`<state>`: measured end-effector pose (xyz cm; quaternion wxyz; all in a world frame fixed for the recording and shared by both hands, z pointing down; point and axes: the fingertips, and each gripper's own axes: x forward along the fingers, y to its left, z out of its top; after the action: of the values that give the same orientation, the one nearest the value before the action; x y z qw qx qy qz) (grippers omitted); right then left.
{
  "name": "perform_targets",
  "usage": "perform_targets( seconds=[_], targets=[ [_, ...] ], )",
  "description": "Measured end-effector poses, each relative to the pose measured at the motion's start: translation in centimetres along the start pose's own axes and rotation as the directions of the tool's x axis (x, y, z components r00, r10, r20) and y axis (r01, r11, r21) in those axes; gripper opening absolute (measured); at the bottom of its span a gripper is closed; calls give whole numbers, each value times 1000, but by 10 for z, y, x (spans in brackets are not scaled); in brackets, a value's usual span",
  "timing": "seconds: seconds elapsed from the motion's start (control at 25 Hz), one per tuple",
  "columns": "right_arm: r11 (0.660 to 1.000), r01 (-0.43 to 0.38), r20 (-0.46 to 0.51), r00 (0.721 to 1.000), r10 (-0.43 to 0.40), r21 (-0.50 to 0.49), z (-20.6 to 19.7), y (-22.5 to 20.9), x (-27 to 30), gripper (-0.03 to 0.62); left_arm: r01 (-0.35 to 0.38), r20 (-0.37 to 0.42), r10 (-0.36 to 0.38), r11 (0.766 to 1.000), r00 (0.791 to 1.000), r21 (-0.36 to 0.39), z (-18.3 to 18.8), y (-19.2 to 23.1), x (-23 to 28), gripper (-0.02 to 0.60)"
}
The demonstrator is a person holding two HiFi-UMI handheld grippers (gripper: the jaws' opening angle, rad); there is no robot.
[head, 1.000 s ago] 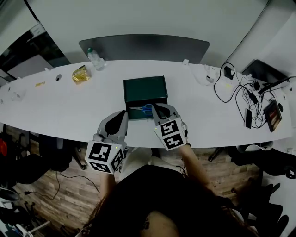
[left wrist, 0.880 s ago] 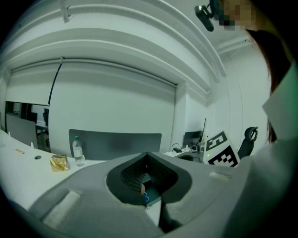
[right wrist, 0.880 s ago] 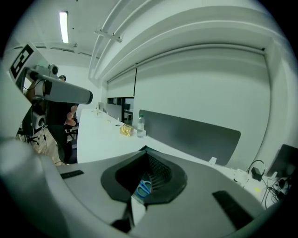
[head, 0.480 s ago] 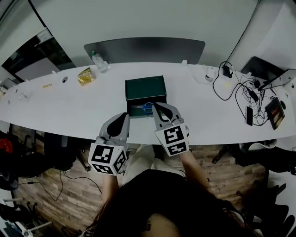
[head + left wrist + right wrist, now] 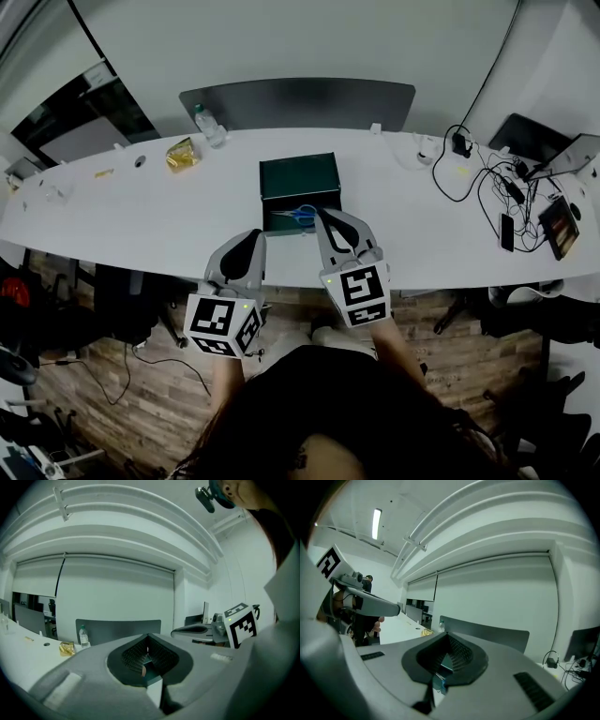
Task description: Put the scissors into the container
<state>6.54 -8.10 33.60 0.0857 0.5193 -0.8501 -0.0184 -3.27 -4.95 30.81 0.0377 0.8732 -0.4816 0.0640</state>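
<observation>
A dark green container (image 5: pixel 298 178) stands on the white table (image 5: pixel 141 220). Blue-handled scissors (image 5: pixel 298 214) lie in its lighter near part. My right gripper (image 5: pixel 325 217) is shut and empty, with its tips just right of the scissors. My left gripper (image 5: pixel 253 236) is also shut and empty, hanging over the table's near edge to the left of the container. In the right gripper view the closed jaws of the right gripper (image 5: pixel 449 641) leave a slit below, where a bit of green and blue shows. The left gripper (image 5: pixel 147 645) in its own view has its jaws together.
A water bottle (image 5: pixel 208 122) and a yellow packet (image 5: pixel 183 155) sit at the far left of the table. Cables, chargers and a phone (image 5: pixel 506 232) clutter the right end. A grey chair back (image 5: pixel 298 101) stands behind the table. The person's body fills the near side.
Both grippers have lifted and drawn back a little towards the person. The right one's tips have moved off the scissors. The scissors and container have stayed put.
</observation>
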Motion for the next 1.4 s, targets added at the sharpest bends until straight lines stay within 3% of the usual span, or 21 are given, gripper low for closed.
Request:
perform_targets(
  seconds=[0.68,1.4],
  targets=[
    [998,60,50,997,-59,-27,24,56,-67,8,5,27,-5,1000,1000,2,-6,-9,-83,12],
    [997,63,66,996,-60,-40,28,120,-146,8,16,46,-16,1000,999,-7,-23,-39,-167,12]
  ],
)
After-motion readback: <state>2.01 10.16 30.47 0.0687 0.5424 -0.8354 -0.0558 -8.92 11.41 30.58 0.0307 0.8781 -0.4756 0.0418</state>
